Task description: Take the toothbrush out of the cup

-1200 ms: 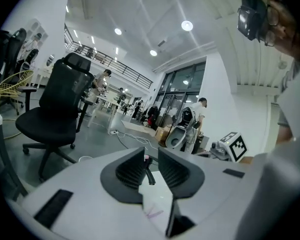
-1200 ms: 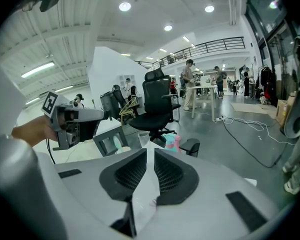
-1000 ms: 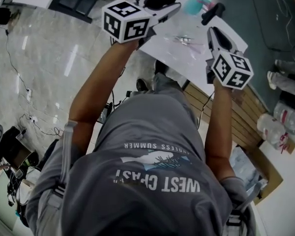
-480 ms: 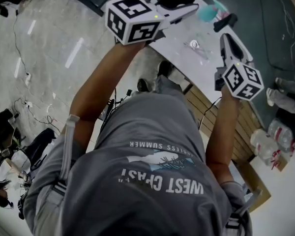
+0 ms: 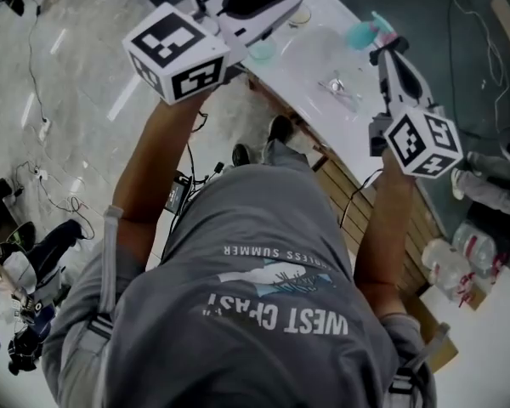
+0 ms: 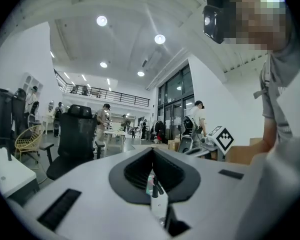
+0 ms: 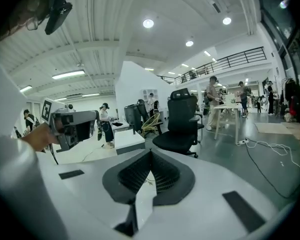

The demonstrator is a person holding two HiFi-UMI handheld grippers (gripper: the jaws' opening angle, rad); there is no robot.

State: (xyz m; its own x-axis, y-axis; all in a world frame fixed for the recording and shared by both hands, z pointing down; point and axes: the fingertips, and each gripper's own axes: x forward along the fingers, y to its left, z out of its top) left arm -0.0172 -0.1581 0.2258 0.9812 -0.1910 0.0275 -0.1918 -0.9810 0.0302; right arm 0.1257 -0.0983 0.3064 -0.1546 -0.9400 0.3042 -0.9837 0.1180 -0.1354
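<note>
Both grippers hang raised over the white table, and both are empty. The left gripper has just closed its jaws flat together with nothing between the pads, and the right gripper shows its jaws meeting at the tips as well. The teal cup sits just past the right gripper's tips and well apart from the left one. A thin teal sliver pokes up from the cup's rim on the right gripper's side, but the head view shows it too small to tell whether it is the toothbrush. A small clear thing lies on the table short of the right gripper's tips, between the two grippers, and it could equally be the brush already out. The main risk, as I judge it, is how close the right gripper is to the cup: a careless swing of its closed jaws could tip or shove so light a cup, perhaps toward the table's far edge. If the brush is inside, pulling it at a slant could drag the cup along.
</note>
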